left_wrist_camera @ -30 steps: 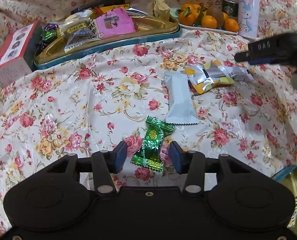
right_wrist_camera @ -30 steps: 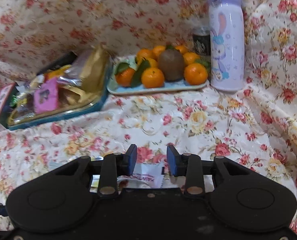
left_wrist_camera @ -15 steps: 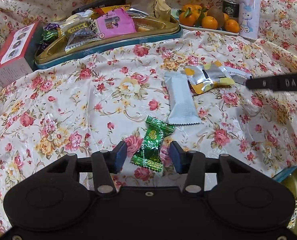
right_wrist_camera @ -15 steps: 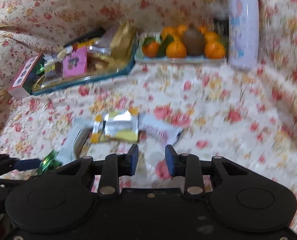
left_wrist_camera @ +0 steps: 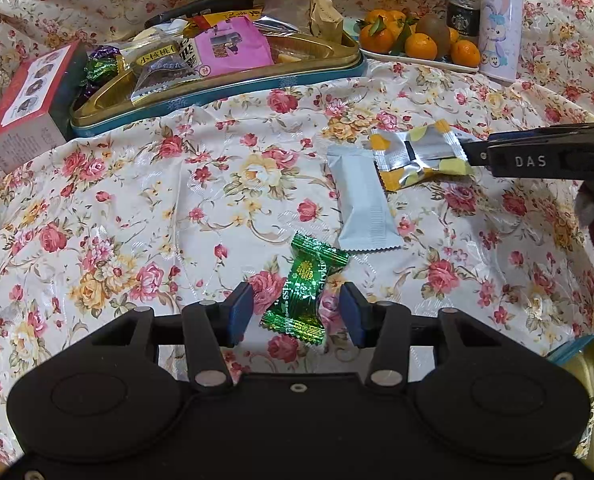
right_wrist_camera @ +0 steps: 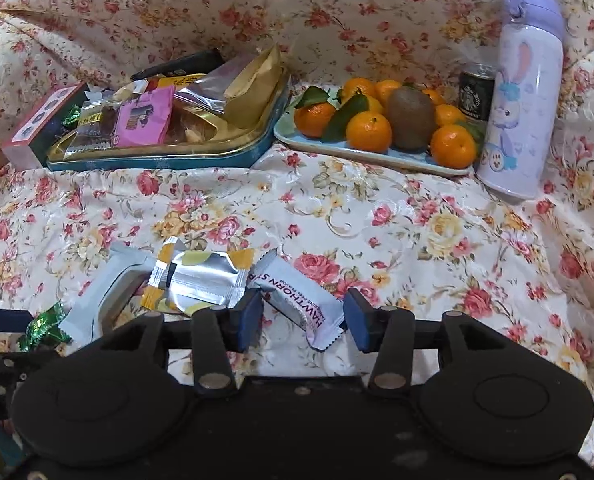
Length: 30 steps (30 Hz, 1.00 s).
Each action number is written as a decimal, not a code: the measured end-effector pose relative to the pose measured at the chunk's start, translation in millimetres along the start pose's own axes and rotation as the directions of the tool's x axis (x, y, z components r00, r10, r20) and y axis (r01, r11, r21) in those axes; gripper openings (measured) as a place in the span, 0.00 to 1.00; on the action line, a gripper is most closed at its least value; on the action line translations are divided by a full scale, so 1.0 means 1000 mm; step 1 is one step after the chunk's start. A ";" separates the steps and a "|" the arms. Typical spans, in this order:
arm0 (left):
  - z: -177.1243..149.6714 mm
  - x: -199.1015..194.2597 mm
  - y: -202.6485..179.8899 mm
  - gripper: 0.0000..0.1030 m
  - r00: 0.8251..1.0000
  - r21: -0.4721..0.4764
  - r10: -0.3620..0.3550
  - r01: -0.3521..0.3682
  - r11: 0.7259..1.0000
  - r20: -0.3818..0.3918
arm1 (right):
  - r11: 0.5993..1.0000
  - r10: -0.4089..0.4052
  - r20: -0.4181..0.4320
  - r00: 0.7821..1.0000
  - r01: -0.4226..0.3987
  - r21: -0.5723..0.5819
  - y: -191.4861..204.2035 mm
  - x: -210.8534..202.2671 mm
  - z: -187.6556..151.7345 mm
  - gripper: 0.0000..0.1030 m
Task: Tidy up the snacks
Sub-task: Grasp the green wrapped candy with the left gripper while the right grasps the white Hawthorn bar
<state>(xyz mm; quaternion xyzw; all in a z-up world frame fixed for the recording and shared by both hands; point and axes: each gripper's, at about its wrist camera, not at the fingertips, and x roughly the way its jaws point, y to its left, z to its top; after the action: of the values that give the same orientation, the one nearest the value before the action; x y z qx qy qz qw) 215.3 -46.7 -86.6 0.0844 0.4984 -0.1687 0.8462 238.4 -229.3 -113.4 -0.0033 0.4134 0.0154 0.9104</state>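
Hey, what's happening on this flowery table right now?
A person is sorting snacks with a gripper in each hand. The left gripper is open around a green candy lying on the cloth, pads not touching it. The right gripper is opening over a white hawthorn strip packet, beside a silver and yellow packet and a pale blue one. The tin tray behind already holds several snacks.

Left wrist view: taken from behind the left gripper [left_wrist_camera: 297,312], angled steeply down, close over the floral cloth [left_wrist_camera: 145,208]. Right wrist view: taken likewise behind the right gripper [right_wrist_camera: 303,322], tilted less steeply. Shared ahead of both: snack tin [left_wrist_camera: 217,92], fruit plate [right_wrist_camera: 361,156], loose wrappers between.
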 end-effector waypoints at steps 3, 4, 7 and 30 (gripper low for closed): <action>0.000 0.000 0.000 0.52 1.000 0.000 0.001 -0.001 1.000 0.000 | 1.000 -0.008 0.008 1.000 0.008 0.006 -0.001 0.005 0.000 0.51; 0.000 0.000 0.000 0.52 1.000 0.000 0.001 -0.001 1.000 0.000 | 1.000 -0.011 0.011 1.000 0.010 0.012 -0.002 0.006 0.000 0.52; 0.000 0.000 0.000 0.52 1.000 -0.001 0.000 0.000 1.000 0.000 | 1.000 -0.007 0.017 1.000 0.006 0.028 -0.004 0.007 0.002 0.52; 0.002 -0.007 -0.005 0.23 0.999 -0.011 0.035 -0.035 0.999 0.013 | 0.990 0.014 0.017 1.000 -0.016 0.140 0.000 -0.055 -0.022 0.24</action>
<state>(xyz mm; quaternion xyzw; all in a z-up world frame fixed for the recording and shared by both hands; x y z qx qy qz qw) 211.9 -50.4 -78.9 0.0872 0.4921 -0.1518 0.8528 185.5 -231.1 -86.7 0.0641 0.4063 -0.0069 0.9115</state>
